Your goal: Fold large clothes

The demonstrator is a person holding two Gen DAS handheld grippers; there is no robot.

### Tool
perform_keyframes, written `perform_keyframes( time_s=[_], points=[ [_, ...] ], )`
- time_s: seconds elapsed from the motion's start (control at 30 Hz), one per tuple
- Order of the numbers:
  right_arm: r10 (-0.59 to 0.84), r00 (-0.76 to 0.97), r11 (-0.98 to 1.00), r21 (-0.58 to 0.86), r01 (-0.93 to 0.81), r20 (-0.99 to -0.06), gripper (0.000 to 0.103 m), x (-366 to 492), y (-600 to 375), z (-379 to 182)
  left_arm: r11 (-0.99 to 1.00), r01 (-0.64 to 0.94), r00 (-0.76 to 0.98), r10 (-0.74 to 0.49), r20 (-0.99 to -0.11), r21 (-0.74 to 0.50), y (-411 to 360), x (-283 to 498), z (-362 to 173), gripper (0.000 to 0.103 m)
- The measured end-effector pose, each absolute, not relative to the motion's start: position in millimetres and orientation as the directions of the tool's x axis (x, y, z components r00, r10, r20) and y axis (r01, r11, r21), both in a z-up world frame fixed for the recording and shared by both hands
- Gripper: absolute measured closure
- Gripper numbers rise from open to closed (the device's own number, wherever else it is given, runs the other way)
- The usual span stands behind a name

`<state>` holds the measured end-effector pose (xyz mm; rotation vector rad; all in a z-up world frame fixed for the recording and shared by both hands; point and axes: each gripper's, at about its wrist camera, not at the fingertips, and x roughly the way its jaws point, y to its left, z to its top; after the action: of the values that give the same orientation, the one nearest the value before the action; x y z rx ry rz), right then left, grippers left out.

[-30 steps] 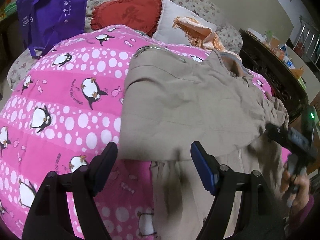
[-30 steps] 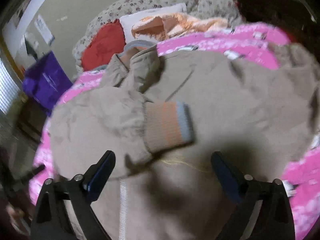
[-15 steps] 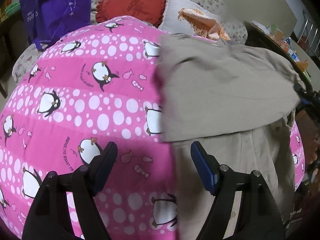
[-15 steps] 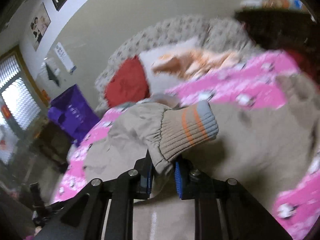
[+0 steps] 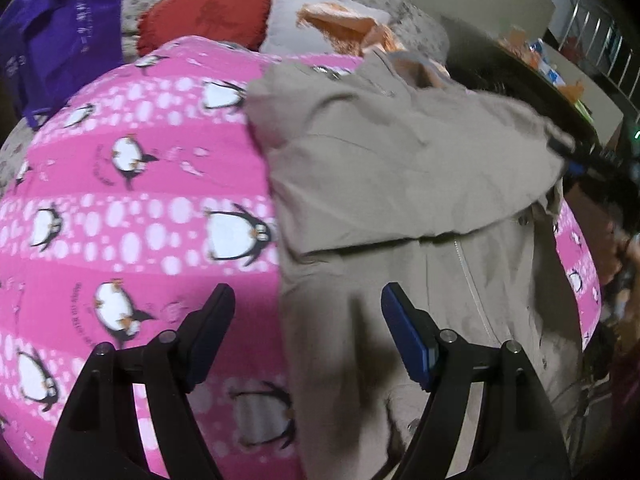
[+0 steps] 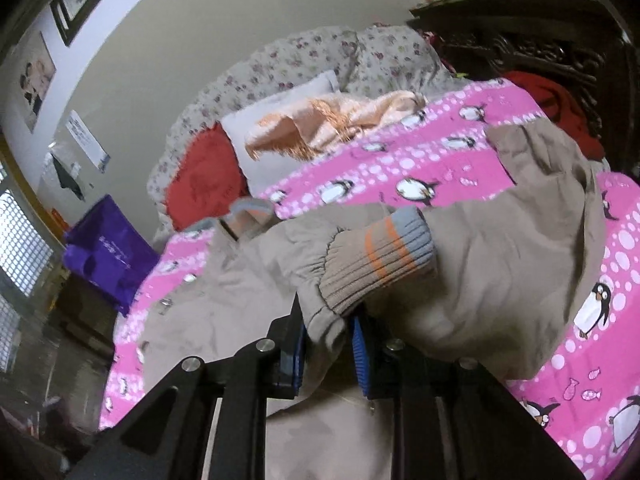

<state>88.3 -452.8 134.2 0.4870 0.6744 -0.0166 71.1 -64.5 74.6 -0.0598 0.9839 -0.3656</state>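
The right gripper point(image 6: 326, 344) was angled downward over the bed, its blue pads pinched on the gathered sleeve of the tan jacket point(image 6: 500, 280) just behind the ribbed cuff point(image 6: 380, 264). The jaws were easing slightly apart at that moment, yet the cloth remained caught between them. The cuff, tan with orange stripes and a grey edge, stood up above the pads, and the sleeve was lifted clear of the jacket body beneath it.

The left gripper point(image 5: 308, 332) pointed steeply down at the near part of the bed. Its jaws stood wide apart with nothing between them: one finger hung over the pink penguin bedspread point(image 5: 120, 208), the other over the jacket's lower front. From this side the right gripper was seen at the far right edge, drawing the sleeve across the jacket.

The jacket lay spread on the bedspread with its collar toward the head of the bed and its zip running down the front. One panel was folded over the chest.

At the head of the bed lay a red cushion point(image 5: 208, 12), a white pillow point(image 6: 280, 128) and a peach fringed cloth point(image 6: 340, 120) draped on it. A purple bag point(image 5: 60, 32) sat beside the bed; its contents could not be seen.
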Motion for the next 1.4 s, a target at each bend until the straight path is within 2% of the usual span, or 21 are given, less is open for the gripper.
perform_keyframes(
  time_s=[0.1,0.23,0.3,0.37,0.43,0.6,0.77,0.83,0.9,1.03,1.2,1.27,1.3,1.4],
  points=[
    [0.162,0.798,0.896,0.426,0.128,-0.581,0.081,87,-446,153,0.952,0.239,0.516,-0.29,-0.806,-0.19,-79,85,69,0.027],
    [0.181,0.822,0.888,0.449,0.1,-0.54,0.081,80,-443,172,0.986,0.07,0.552,-0.162,-0.818,-0.148,-70,108,62,0.027],
    [0.176,0.837,0.878,0.467,0.104,-0.518,0.082,74,-448,178,0.983,-0.012,0.574,-0.144,-0.806,-0.184,-50,111,64,0.027],
    [0.184,0.84,0.865,0.49,0.109,-0.511,0.082,69,-456,176,0.959,-0.057,0.596,-0.191,-0.78,-0.278,-25,109,65,0.025],
    [0.19,0.815,0.874,0.472,0.113,-0.548,0.082,74,-456,162,0.953,-0.081,0.588,-0.191,-0.786,-0.292,-12,109,61,0.026],
    [0.117,0.691,0.914,0.349,0.206,-0.714,0.082,96,-448,96,0.961,-0.053,0.538,-0.201,-0.819,-0.271,-6,97,47,0.026],
    [0.08,0.669,0.884,0.363,0.295,-0.739,0.082,81,-464,75,0.977,0.004,0.545,-0.182,-0.818,-0.214,0,75,56,0.026],
    [0.081,0.638,0.907,0.322,0.271,-0.765,0.074,83,-461,70,0.976,0.005,0.568,-0.183,-0.803,-0.219,7,73,67,0.026],
    [0.06,0.588,0.922,0.271,0.278,-0.807,0.058,86,-462,70,0.976,0.006,0.594,-0.178,-0.785,-0.217,12,73,78,0.026],
    [-0.012,0.648,0.908,0.263,0.327,-0.762,0.052,71,-469,96,0.976,0.052,0.631,-0.197,-0.75,-0.212,-4,81,103,0.026],
    [0.053,0.704,0.961,0.228,0.157,-0.708,0.05,80,-419,131,0.979,0.092,0.609,-0.201,-0.767,-0.184,-36,103,95,0.026],
    [0.068,0.731,0.971,0.214,0.109,-0.679,0.045,90,-398,145,0.987,0.073,0.566,-0.161,-0.808,-0.145,-44,111,78,0.026],
    [0.116,0.739,0.971,0.234,0.057,-0.663,0.039,97,-386,149,0.989,0.062,0.543,-0.148,-0.827,-0.137,-44,115,69,0.026],
    [0.344,0.668,0.933,0.321,-0.164,-0.66,0.04,136,-337,145,0.987,0.03,0.496,-0.154,-0.854,-0.16,-38,118,45,0.026]
  ],
)
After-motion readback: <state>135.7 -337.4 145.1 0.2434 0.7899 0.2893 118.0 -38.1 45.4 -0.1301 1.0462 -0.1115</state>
